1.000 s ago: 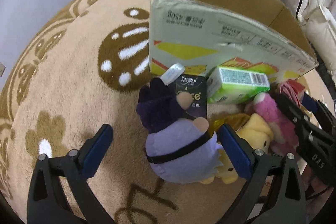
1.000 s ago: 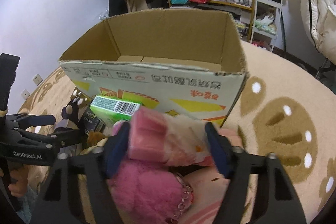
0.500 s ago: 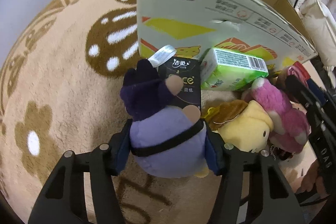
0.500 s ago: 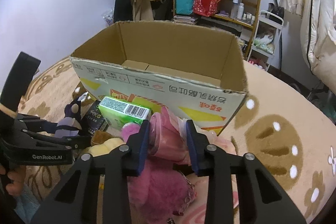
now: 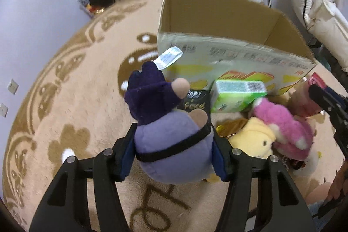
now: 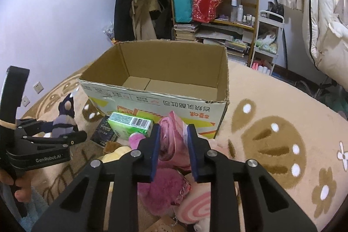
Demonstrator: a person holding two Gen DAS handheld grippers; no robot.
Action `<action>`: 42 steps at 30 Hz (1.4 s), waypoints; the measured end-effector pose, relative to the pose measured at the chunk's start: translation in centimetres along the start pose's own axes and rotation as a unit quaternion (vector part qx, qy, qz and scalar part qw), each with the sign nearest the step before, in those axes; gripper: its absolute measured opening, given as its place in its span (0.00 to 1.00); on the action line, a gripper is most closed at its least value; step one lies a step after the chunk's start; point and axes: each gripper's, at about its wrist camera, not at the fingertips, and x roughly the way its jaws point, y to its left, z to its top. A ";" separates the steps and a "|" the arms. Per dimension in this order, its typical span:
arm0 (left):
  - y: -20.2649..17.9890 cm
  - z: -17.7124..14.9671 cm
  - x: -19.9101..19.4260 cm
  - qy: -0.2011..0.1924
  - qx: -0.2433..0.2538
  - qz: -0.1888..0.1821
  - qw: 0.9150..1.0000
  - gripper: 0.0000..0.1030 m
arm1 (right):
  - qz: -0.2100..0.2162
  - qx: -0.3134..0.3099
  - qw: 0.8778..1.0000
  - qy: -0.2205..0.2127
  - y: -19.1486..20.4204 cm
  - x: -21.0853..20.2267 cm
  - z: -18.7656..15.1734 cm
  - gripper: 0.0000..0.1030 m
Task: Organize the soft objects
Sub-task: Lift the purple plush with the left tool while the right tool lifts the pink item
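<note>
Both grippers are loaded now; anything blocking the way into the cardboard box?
Nothing visible. The cardboard box stands open-topped just beyond the purple plush and the pink soft item; only its near wall must be cleared.

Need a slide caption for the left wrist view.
Left gripper clamps a purple plush toy on the rug, facing the open cardboard box; yellow plush and pink plush lie nearby.

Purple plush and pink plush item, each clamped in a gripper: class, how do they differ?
The purple plush is round and fat, spreading the left gripper wide. The pink plush item is squeezed narrow in the right gripper. Both are soft, held in front of the cardboard box.
</note>
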 end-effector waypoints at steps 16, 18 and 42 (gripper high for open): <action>-0.4 0.2 -5.2 -0.078 0.026 0.027 0.996 0.57 | 0.026 0.032 0.996 -0.084 -1.2 -7.1 2.2 0.18; -0.4 0.2 -5.5 -0.084 0.029 0.034 0.995 0.57 | 0.030 0.032 0.995 -0.095 -1.1 -8.0 2.7 0.18; -0.1 6.2 -7.3 -0.145 0.027 0.036 0.988 0.57 | 0.052 0.001 0.975 -0.217 0.8 -10.5 10.5 0.18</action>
